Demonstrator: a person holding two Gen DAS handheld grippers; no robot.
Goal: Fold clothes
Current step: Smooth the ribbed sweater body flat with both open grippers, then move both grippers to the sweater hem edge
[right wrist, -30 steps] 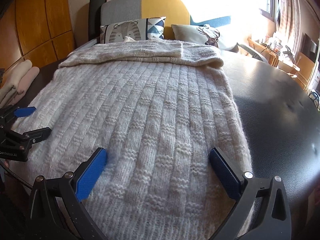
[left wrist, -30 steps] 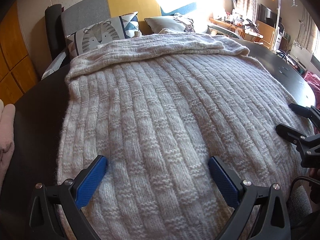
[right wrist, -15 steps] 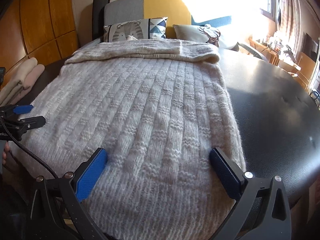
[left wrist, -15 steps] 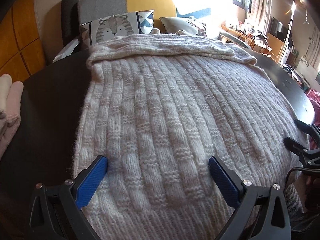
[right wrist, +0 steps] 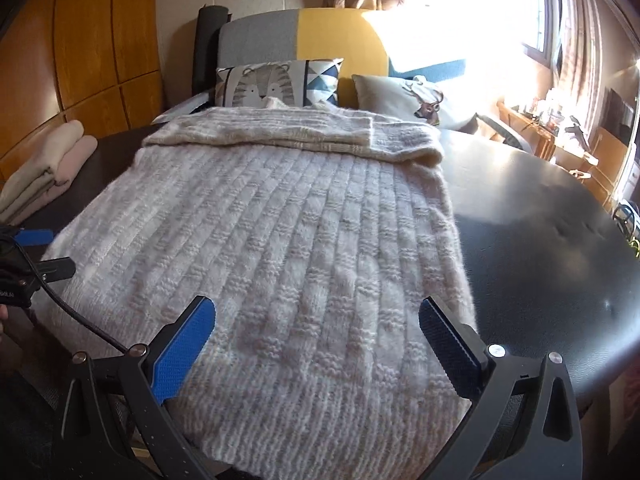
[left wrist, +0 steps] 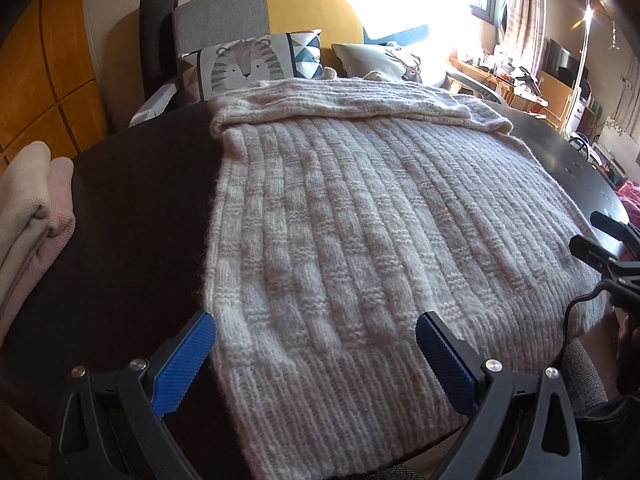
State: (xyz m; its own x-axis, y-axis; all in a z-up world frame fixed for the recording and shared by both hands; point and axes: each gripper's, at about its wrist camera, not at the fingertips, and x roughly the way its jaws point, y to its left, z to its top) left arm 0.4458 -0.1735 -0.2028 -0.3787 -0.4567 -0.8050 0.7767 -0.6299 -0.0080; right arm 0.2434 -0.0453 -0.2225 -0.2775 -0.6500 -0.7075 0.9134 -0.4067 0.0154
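- Left wrist view: the left gripper hangs low over the near hem of a cream ribbed knit sweater, its blue-padded fingers spread wide with nothing between them.
- The sweater lies flat on a dark round table; its far end is folded back on itself in a thick band, and its near hem droops over the table's near edge.
- The left finger sits just off the sweater's left edge, above bare table; the other finger is above the knit.
- At the left margin a stack of folded pale garments rests on the table, well apart from the sweater.
- Behind the table stands a sofa with a tiger-print cushion and a second cushion with a deer on it.
- At the right edge of this view the right gripper shows from the side, near the sweater's right border.
- Right wrist view: the right gripper is likewise spread wide and empty, poised over the sweater near its hem and right edge.
- The table's bare part gleams with window light to the right.
- The left gripper appears at the left margin with a black cable trailing from it.
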